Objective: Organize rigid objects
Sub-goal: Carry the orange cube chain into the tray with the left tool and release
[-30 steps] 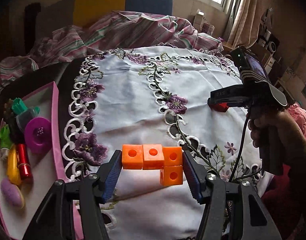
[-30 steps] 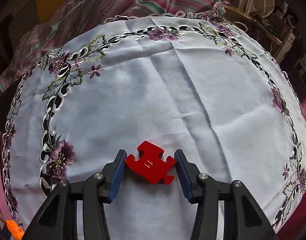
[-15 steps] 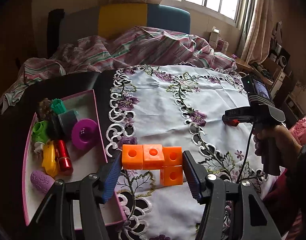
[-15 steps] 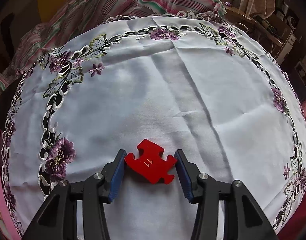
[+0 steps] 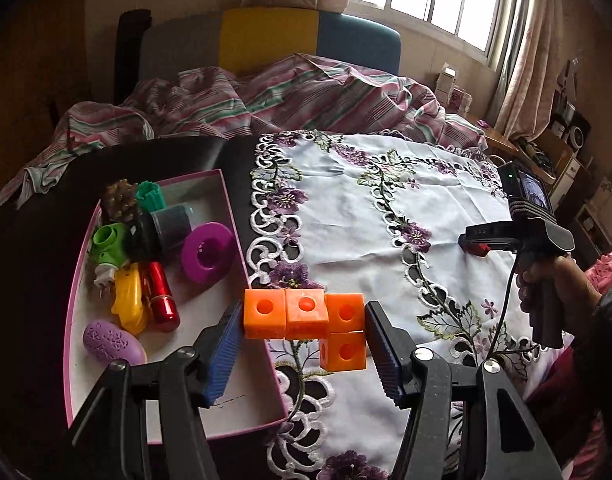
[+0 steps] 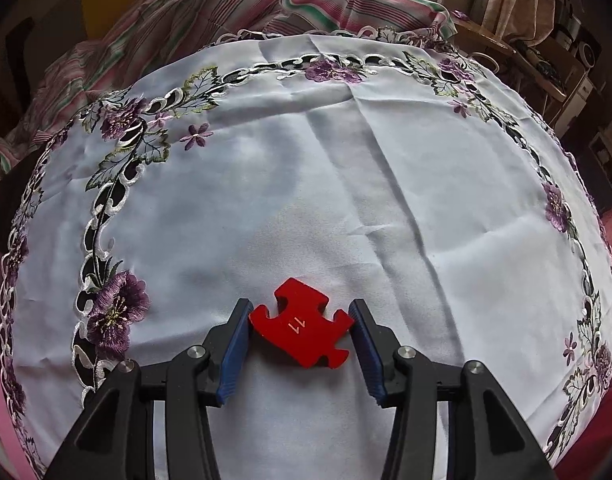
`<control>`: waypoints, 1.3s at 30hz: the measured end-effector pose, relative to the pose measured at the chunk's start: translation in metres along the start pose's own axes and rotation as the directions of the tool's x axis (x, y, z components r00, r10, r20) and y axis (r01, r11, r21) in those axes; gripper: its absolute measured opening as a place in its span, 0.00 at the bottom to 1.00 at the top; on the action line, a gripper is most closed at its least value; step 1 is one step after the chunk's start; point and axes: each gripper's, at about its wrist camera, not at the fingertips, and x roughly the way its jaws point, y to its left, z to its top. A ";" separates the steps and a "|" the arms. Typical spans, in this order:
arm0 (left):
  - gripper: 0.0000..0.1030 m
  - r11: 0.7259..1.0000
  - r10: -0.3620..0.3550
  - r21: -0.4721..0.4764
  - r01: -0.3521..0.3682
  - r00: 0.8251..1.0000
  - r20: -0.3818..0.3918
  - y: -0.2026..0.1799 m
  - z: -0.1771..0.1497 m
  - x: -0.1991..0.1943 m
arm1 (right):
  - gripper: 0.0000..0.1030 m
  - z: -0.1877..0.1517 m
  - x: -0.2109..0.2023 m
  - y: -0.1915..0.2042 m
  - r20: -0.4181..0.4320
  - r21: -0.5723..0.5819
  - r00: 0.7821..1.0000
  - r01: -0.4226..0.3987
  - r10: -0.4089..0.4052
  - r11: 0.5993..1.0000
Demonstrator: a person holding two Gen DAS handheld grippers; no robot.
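Left gripper (image 5: 304,334) has carried its clamped 4 orange cubes (image 5: 306,314) left, over the pink box (image 5: 76,292) near edge. Right gripper (image 6: 300,330) unmoved, pinching the red puzzle piece (image 6: 302,328) on the tablecloth (image 6: 306,180).

Embroidered tablecloth (image 6: 306,184), striped blanket (image 5: 290,92)

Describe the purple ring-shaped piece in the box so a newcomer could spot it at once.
Start at the pink-rimmed box beside the embroidered tablecloth. Among the toys at its far end, look along the wall nearest the cloth: the purple ring lies there, next to a dark cylinder. It is the only round, flat piece with a hollow centre; the other purple item is a solid egg shape.
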 end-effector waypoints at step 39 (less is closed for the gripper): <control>0.62 0.963 0.170 -0.185 -0.198 0.973 -0.157 0.143 -0.052 0.021 | 0.48 0.002 -0.003 0.007 -0.002 -0.066 1.000 0.014 -0.014 0.998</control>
